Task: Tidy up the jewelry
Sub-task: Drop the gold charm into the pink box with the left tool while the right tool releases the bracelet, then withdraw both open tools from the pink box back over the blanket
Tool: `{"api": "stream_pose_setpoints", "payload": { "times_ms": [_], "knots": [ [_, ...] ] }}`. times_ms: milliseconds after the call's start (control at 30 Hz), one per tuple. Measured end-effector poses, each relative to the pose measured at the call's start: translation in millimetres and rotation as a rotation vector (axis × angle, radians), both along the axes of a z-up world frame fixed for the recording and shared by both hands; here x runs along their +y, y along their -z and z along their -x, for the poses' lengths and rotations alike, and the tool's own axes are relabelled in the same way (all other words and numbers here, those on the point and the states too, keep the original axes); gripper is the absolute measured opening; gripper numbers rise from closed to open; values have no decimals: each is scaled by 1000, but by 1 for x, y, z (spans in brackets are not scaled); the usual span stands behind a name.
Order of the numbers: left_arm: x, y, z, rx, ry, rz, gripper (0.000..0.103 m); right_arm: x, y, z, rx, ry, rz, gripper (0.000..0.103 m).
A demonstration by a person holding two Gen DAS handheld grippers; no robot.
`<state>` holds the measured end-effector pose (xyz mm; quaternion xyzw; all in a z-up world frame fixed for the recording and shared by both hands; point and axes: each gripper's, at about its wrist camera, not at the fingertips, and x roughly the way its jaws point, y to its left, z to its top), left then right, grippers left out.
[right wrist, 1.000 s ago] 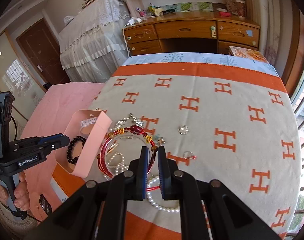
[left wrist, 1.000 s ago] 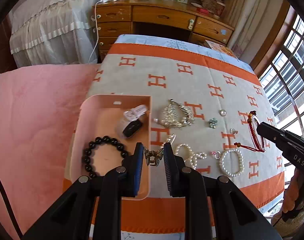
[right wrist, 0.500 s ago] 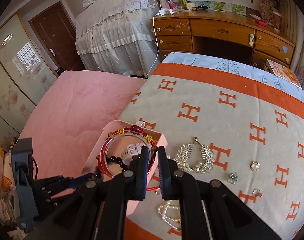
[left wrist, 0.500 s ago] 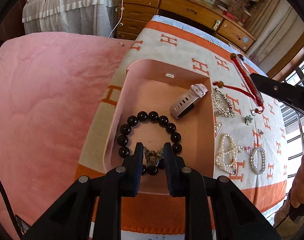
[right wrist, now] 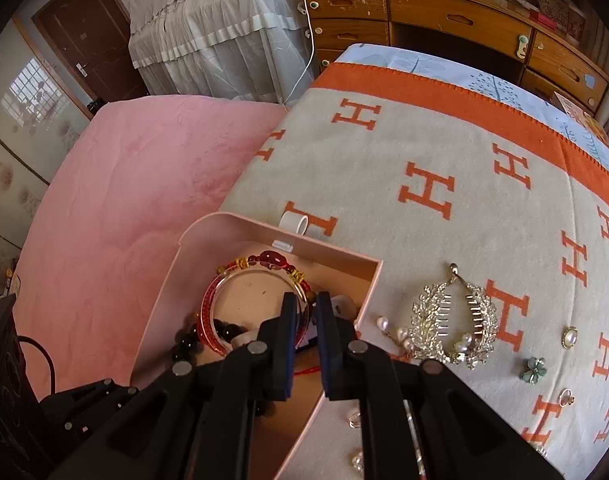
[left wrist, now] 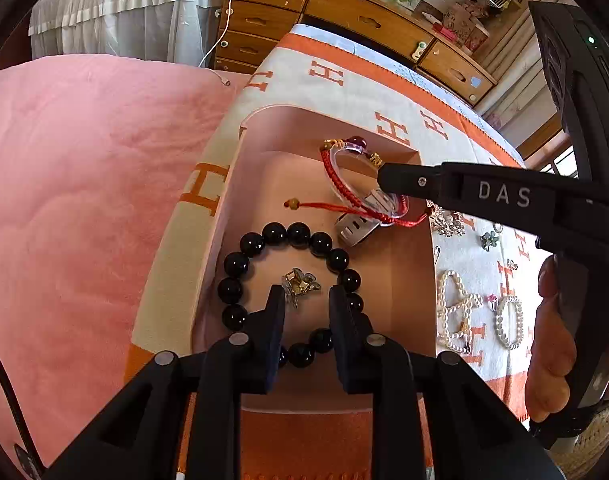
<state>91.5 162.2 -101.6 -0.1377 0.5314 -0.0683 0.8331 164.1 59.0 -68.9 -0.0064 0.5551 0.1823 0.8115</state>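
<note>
Left wrist: brooch (left wrist: pixel 300 282) just beyond fingertips (left wrist: pixel 278 300).

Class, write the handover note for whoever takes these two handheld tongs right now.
Left tongs: jaws just opening, small gold brooch lying freed inside the black bead bracelet in the pink box.
Right tongs: shut on the red bangle, held over the box.
Done: bead bracelet, white watch, brooch boxed.
Left: release the bangle; box the pearl strands, hair comb, small pieces.

text: "DAS" | on: right tool (left wrist: pixel 388 190) arm | pattern: orange "H" letters | on: blanket (right wrist: pixel 444 152)
</note>
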Motion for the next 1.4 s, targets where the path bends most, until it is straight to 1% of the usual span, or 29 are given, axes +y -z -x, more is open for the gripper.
{"api": "stream_pose_setpoints", "payload": {
  "times_ms": [33,133,200,233,267,333,400,500,567,667,733,867,1000,1300,1400],
  "knots": [
    [1,0,0,-2,-1,4,25,3,0,3,5,-12,8,10],
    [4,-1,2,-3,4,20,26,11,2,10,21,-39,46,10],
    [4,-4,6,-9,10,27,30,15,3,14,20,-47,58,10],
    [4,-5,7,-15,13,26,38,16,5,15,29,-48,54,10],
    [4,-8,10,-24,15,24,48,17,6,15,41,-52,42,10],
    [2,-13,13,-49,18,15,59,18,10,14,64,-58,-6,10],
    [1,-16,16,-62,23,7,60,19,11,14,69,-59,-41,11],
    [-2,-19,17,-66,34,5,60,23,10,10,41,-50,-81,12],
    [-4,-18,17,-63,38,-2,60,22,10,7,44,-34,-132,13],
    [-6,-19,18,-58,40,-10,60,19,3,5,40,-18,-191,13],
    [-6,-20,19,-60,36,-17,60,16,-6,8,20,-25,-214,13],
    [-5,-22,19,-60,20,-31,60,10,-26,16,-44,-39,-220,13],
    [-7,-22,19,-59,10,-40,61,2,-38,26,-74,-49,-234,14],
    [-12,-31,26,-84,6,-48,66,-15,-50,46,-105,-64,-228,14],
    [-14,-35,27,-98,8,-55,70,-22,-52,53,-120,-64,-221,14]
  ]
}}
